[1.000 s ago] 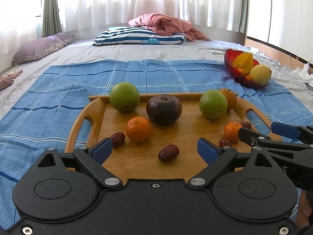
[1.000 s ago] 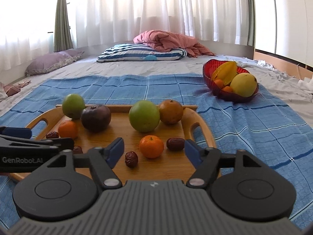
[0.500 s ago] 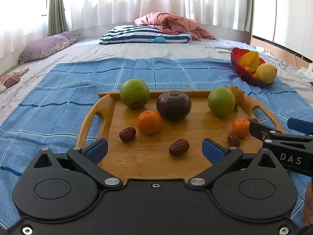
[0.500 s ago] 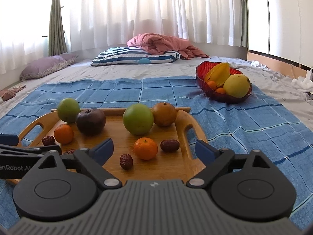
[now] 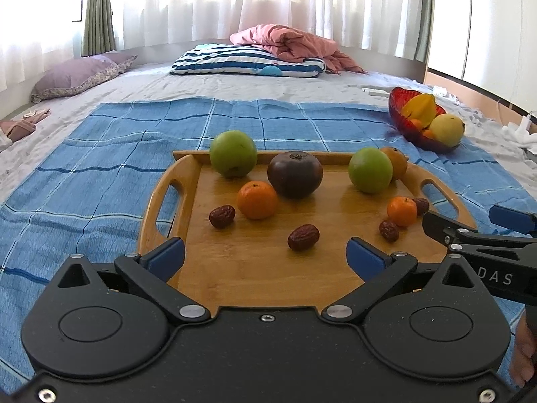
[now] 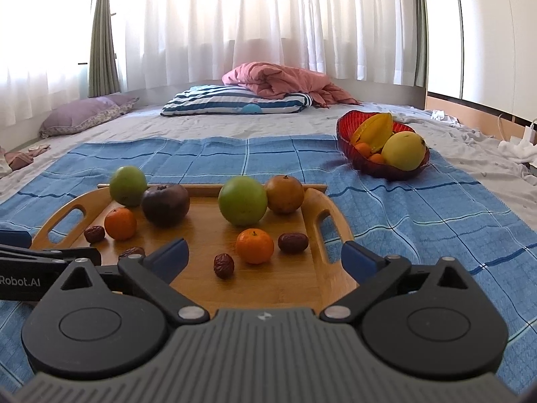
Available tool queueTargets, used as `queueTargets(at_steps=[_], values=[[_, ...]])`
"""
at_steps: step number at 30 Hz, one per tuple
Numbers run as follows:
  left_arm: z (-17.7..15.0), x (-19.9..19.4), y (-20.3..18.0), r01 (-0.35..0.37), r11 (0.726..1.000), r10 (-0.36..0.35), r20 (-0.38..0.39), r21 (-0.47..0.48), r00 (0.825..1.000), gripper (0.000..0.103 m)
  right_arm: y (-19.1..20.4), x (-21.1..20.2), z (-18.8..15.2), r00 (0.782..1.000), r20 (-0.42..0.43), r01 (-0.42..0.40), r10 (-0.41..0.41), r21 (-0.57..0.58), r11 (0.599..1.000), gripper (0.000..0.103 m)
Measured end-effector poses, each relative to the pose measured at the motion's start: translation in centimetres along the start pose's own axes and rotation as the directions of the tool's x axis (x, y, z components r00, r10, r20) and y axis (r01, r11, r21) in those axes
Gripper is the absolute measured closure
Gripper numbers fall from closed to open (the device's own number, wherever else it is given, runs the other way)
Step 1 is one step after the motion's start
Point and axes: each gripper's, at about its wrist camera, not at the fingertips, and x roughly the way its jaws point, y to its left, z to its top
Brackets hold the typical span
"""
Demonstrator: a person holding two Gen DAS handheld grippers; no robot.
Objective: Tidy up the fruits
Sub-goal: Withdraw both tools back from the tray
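A wooden tray (image 5: pixel 255 268) lies on a blue checked cloth. It holds two green apples (image 5: pixel 233 153), a dark purple fruit (image 5: pixel 294 174), a brown-orange fruit (image 6: pixel 285 194), two tangerines (image 5: pixel 257 199) and several red dates (image 5: pixel 303 236). A red bowl (image 6: pixel 345 134) at the far right holds a starfruit, a yellow fruit and small oranges. My left gripper (image 5: pixel 265 253) is open and empty over the tray's near edge. My right gripper (image 6: pixel 265 255) is open and empty over the tray's right half, near a tangerine (image 6: pixel 254 245).
The blue cloth (image 5: pixel 100 174) covers a grey bed. A striped pillow (image 5: pixel 248 62) with a pink blanket and a purple pillow (image 5: pixel 77 75) lie at the back. White curtains hang behind. The right gripper shows at the right edge of the left wrist view (image 5: pixel 483 235).
Both grippers have pulled back and risen a little, so the tray sits further off in view. My right gripper's jaws have opened wider. No fruit has moved.
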Motion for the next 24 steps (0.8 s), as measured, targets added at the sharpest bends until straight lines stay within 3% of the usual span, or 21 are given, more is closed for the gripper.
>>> queueTargets(at_steps=[24], values=[[-3.7, -3.0, 0.6, 0.036, 0.999, -0.036, -0.026, 0.013, 0.999, 0.0, 0.5, -3.2, -2.8, 1.0, -0.008, 0.004, -0.004, -0.001, 1.0, 0.0]])
